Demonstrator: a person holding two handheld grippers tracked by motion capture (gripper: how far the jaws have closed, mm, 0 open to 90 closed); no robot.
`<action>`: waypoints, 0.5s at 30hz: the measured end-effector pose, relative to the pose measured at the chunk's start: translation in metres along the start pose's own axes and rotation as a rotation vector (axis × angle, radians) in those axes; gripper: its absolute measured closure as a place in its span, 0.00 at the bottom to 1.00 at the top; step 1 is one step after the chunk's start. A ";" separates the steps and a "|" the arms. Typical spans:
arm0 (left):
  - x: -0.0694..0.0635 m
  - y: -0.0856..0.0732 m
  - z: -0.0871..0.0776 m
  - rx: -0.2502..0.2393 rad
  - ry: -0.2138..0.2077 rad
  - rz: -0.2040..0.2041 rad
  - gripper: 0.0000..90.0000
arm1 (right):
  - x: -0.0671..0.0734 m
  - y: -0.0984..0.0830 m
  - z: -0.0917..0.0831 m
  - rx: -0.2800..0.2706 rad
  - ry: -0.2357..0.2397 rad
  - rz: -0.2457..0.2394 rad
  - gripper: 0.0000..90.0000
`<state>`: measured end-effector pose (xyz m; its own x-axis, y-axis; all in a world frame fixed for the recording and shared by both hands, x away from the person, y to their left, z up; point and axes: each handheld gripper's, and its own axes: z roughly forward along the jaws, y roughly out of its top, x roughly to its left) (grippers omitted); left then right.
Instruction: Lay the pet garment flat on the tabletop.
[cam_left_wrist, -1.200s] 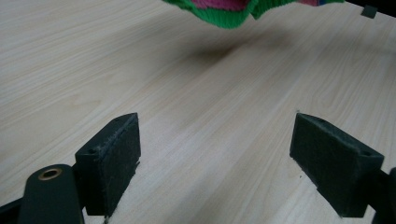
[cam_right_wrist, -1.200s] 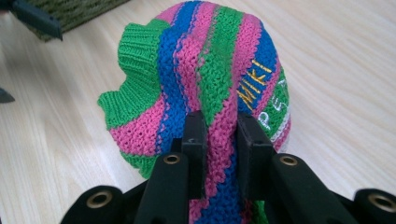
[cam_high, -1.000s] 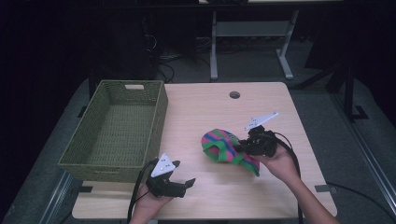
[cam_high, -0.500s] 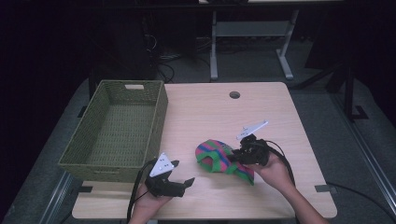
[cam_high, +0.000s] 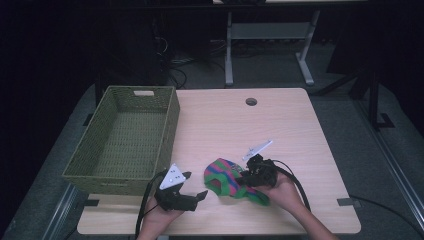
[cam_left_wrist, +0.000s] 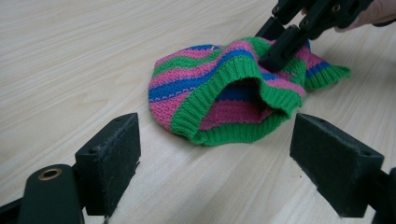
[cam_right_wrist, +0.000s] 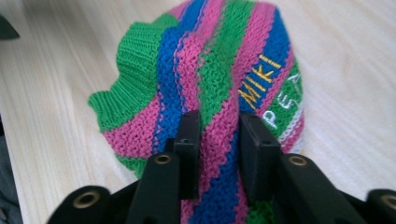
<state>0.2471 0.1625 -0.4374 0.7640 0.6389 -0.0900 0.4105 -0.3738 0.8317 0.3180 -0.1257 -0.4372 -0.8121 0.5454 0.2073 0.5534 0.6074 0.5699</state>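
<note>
1. Right gripper (cam_high: 246, 176): seen from the high view, it is held by the person's right hand (cam_high: 280, 190) at the near right part of the table (cam_high: 300, 120). Its jaws point toward the knitted hat (cam_high: 227, 181), which lies directly ahead of and under the fingertips.
2. Right gripper state: in the right gripper view, a ridge of the hat's pink, blue and green fabric (cam_right_wrist: 219, 116) stands between the two black pads (cam_right_wrist: 189, 140). The jaws have just been opening. The fabric still fills the gap and both pads touch it, so the gripper counts as clamped on the knitted hat, though with a slackened hold.
3. Knitted hat position: it rests flat on the table surface. In the left gripper view, the hat (cam_left_wrist: 224, 93) lies ahead of the left gripper's jaws, apart from them, with its green ribbed opening turned toward that gripper. The right gripper (cam_left_wrist: 285, 42) enters at the far side of the hat and presses into its top.
4. Hat marking: yellow and white lettering (cam_right_wrist: 261, 79) is visible just ahead of the right gripper's pad on the picture's right.
5. Left gripper (cam_high: 196, 189): held by the left hand (cam_high: 160, 220) at the near edge of the table. Its pads stand wide apart with only bare table between them; nothing is gripped.
6. Woven basket (cam_high: 170, 125): a green basket stands on the table beyond the left gripper and to its left, well apart from the hat.
</note>
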 end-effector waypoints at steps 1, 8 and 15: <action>0.000 0.000 0.000 0.001 -0.001 -0.001 0.18 | 0.000 -0.001 0.001 0.007 0.001 -0.002 0.75; 0.000 0.000 0.000 -0.002 -0.001 0.000 0.18 | 0.004 -0.005 0.011 0.033 0.014 -0.041 0.66; 0.001 0.000 0.000 -0.001 -0.001 0.000 0.18 | 0.002 -0.004 -0.004 -0.014 0.035 -0.046 0.53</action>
<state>0.2478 0.1634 -0.4372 0.7645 0.6382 -0.0909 0.4101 -0.3727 0.8324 0.3136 -0.1292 -0.4356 -0.8429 0.4962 0.2082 0.5127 0.6231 0.5907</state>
